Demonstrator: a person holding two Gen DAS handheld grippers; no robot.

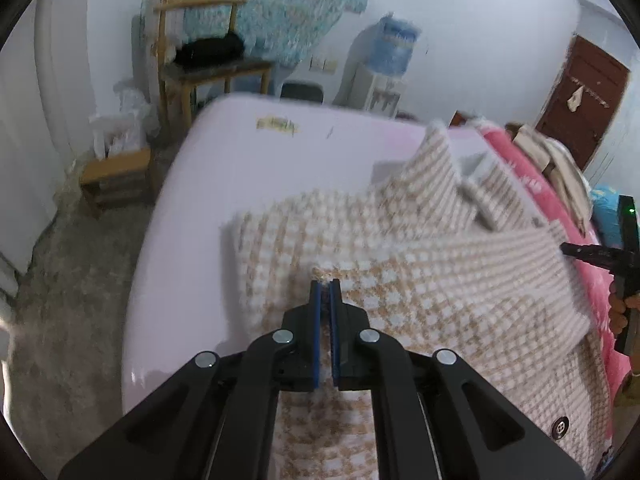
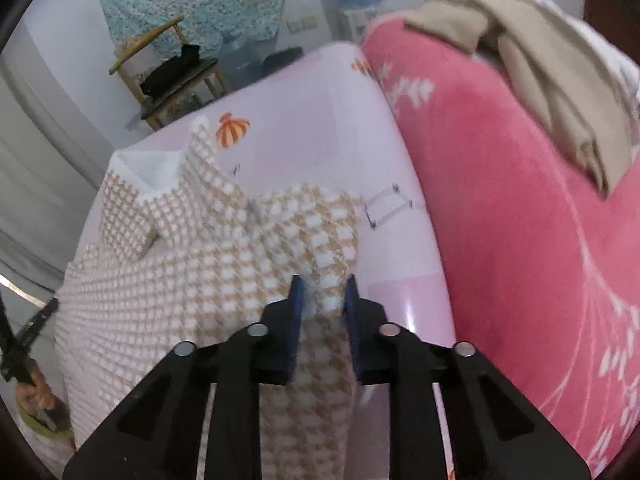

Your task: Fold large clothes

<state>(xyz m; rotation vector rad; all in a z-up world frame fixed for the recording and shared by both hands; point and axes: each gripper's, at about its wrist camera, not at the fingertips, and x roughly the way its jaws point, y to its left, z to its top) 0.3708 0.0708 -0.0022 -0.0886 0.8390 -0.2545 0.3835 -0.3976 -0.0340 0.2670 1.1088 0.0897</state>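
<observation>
Nearest in the left wrist view: left gripper (image 1: 327,283), jaws together, blue pads (image 1: 317,320) pinching a raised fold of the checked garment (image 1: 420,264). Only a thin strip of fabric between the pads. Pointing down and forward over the cloth.

Nearest in the right wrist view: right gripper (image 2: 323,292), jaws narrow but not fully together, clamped on a thick bunch of the same checked garment (image 2: 208,280). Fabric filling the gap, touching both blue pads (image 2: 297,300).

Just behind the grippers: garment of beige and white checks, spread on the pale pink bed sheet (image 1: 240,152), partly rumpled, with folds standing up. Dark button (image 1: 559,426) near the lower right edge in the left view. Collar (image 2: 160,184) with white lining turned up at the far end of the garment in the right view.

At the right edge of the left view: the other gripper's black body and a hand (image 1: 624,308) around its handle. At the left edge of the right view, likewise, a hand (image 2: 38,396) with a black handle.

Beside the sheet, on the right: pink blanket (image 2: 520,220) with white leaf pattern, touching the sheet's edge. On top of it, further away, beige clothes (image 2: 540,68) in a loose heap.

Further back: wooden chair (image 1: 200,60) with a black thing on its seat, low wooden stool (image 1: 116,180) on the rough floor. Against the far wall, patterned blue-green cloth (image 1: 260,4) hanging, water dispenser (image 1: 384,68) with a blue bottle, brown door (image 1: 584,96) on the right.
</observation>
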